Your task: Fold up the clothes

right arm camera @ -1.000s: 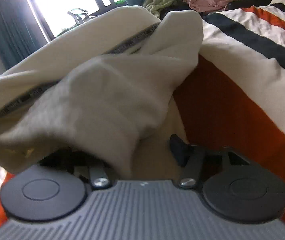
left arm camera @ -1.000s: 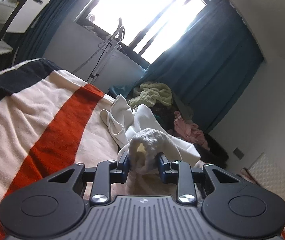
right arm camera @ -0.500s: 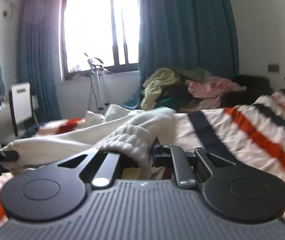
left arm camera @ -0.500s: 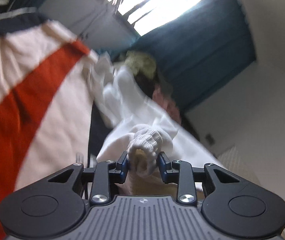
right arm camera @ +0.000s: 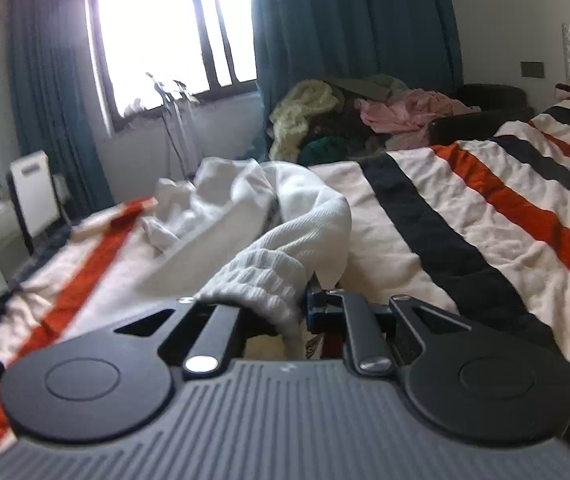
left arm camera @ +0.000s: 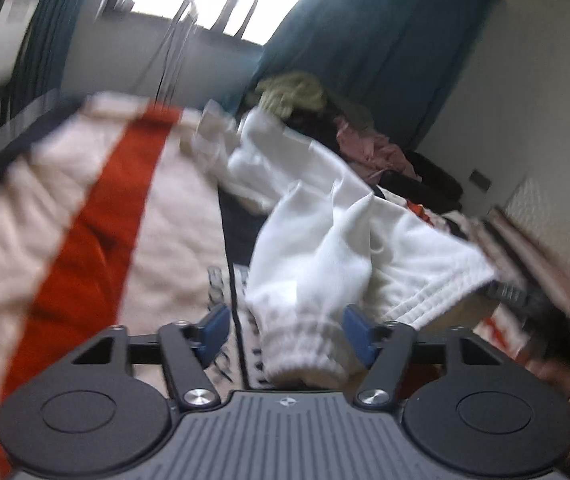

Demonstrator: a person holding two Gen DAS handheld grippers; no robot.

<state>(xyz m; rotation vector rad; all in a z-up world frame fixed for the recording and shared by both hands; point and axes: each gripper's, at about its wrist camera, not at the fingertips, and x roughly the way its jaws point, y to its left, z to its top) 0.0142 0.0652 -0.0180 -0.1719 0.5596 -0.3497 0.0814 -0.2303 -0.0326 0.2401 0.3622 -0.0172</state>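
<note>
A white garment with ribbed cuffs (left arm camera: 309, 248) lies crumpled on the striped bed cover (left arm camera: 97, 240). My left gripper (left arm camera: 287, 330) is open, its blue pads spread wide, with one ribbed cuff (left arm camera: 301, 352) lying loose between them. In the right wrist view the garment (right arm camera: 245, 216) stretches away across the bed. My right gripper (right arm camera: 285, 304) is shut on the other ribbed cuff (right arm camera: 261, 280), which drapes over and hides its left finger.
The bed cover (right arm camera: 465, 220) has orange, black and cream stripes. A heap of yellow, pink and dark clothes (right arm camera: 349, 116) sits beyond the bed by teal curtains. A white chair (right arm camera: 35, 192) and a metal stand (right arm camera: 177, 136) are near the window.
My left gripper has opened and let go of its cuff, and the view has swung. My right gripper still holds its cuff and has lowered toward the bed.
</note>
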